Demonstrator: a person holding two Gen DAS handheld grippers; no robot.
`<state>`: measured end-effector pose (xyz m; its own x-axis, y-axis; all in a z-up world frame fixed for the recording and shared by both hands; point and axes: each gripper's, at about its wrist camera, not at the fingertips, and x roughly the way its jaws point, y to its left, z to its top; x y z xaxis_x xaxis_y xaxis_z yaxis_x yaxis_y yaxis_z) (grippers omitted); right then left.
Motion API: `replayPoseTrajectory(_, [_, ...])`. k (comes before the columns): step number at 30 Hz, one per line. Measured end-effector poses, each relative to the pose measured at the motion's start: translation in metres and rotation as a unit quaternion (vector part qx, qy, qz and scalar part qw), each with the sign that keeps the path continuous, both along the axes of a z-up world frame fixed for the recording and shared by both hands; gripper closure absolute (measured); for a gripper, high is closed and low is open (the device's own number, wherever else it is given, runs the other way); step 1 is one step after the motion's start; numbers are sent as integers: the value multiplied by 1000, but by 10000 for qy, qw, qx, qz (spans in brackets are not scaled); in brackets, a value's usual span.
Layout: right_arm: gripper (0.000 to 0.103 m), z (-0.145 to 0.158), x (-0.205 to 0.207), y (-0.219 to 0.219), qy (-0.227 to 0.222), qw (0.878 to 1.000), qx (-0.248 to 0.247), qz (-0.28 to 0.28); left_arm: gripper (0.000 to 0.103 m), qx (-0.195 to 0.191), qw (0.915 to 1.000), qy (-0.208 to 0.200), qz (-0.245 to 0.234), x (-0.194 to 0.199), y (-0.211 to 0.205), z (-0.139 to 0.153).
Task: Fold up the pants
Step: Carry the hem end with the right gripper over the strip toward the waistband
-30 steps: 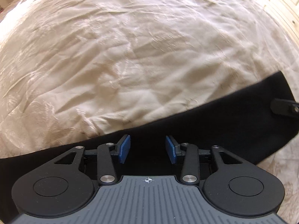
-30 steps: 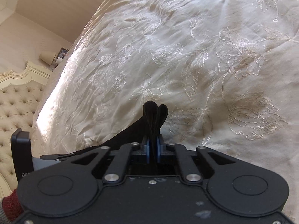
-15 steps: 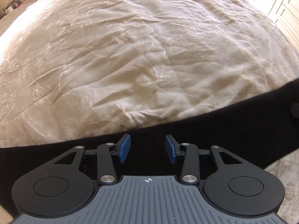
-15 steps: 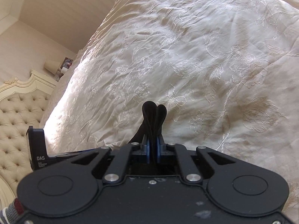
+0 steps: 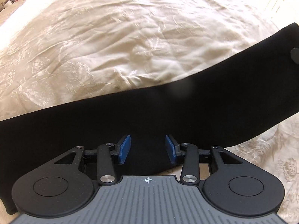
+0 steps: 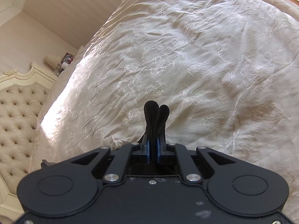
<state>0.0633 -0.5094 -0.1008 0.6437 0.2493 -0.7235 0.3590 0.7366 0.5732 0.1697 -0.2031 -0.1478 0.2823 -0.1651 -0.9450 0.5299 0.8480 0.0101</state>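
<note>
On the cream embroidered bedspread (image 5: 115, 43) the black pants (image 5: 168, 112) are stretched as one long, narrow band, so the legs appear to be laid already one over the other, although this cannot be confirmed. A bunched end of the pants is pinched firmly between the closed pads of the right gripper (image 6: 152, 150) and is held above the bedspread, while the left gripper (image 5: 147, 149) hangs over the middle of the band with its blue pads apart and nothing between them. The crosswise fold is judged not yet made, and bringing the held end over to the other end and flattening the cloth is left to do.
</note>
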Motion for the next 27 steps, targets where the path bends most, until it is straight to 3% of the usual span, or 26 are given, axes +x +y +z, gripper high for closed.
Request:
replayPoseTrajectory(6, [93, 36, 10, 47, -180, 9996, -186, 61, 63, 16, 9993, -128, 363, 8, 75, 8])
replayPoseTrajectory(13, [93, 57, 37, 144, -290, 9989, -181, 332, 63, -52, 9965, -58, 834, 15, 170, 9])
replayPoseTrajectory(21, [92, 8, 75, 259, 111, 9968, -289, 737, 63, -23, 9947, -56, 1024, 25, 250, 11])
replayPoseTrajectory(27, [91, -33, 94, 310, 392, 9942, -604, 803, 63, -27, 9945, -4, 1047, 32, 287, 8])
